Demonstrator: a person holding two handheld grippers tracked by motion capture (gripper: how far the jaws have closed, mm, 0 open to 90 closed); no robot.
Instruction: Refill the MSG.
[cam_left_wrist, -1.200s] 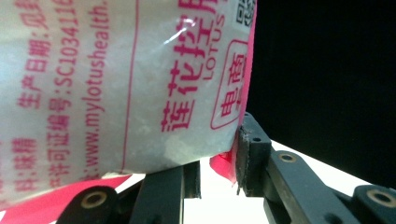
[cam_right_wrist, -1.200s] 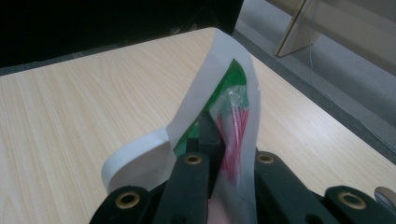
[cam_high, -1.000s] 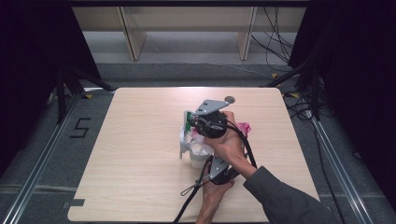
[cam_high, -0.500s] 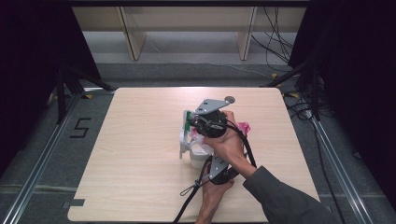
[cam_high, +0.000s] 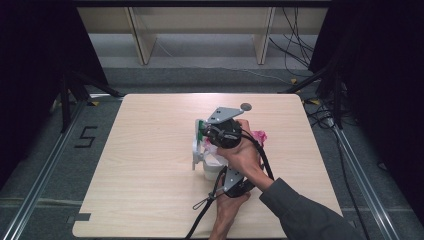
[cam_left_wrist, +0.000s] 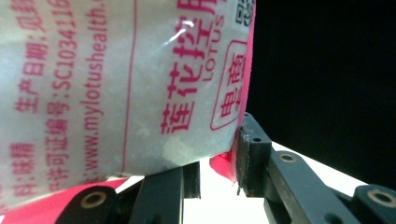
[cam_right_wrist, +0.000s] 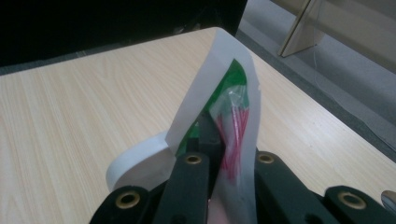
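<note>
Grippers meet over the middle of the pale wooden table (cam_high: 150, 165) in the high view, both crowded around a small white plastic bag with pink printed lettering and a pink edge (cam_high: 212, 159). On the left side of that cluster a white paper bag with a green inner patch (cam_high: 196, 145) stands upright on its edge, touching the plastic bag. The left gripper (cam_high: 235, 184) sits nearest the person, low on the table; in the left gripper view its black jaws press on the lower pink corner of the plastic bag (cam_left_wrist: 130, 93), which hangs close before the lens. The right gripper (cam_high: 222, 134), carrying a grey three-cornered plate, is held just beyond; in the right gripper view its jaws are pinched together on the paper bag's (cam_right_wrist: 219, 88) edge along with a strip of clear film with pink marks (cam_right_wrist: 233, 130).
</note>
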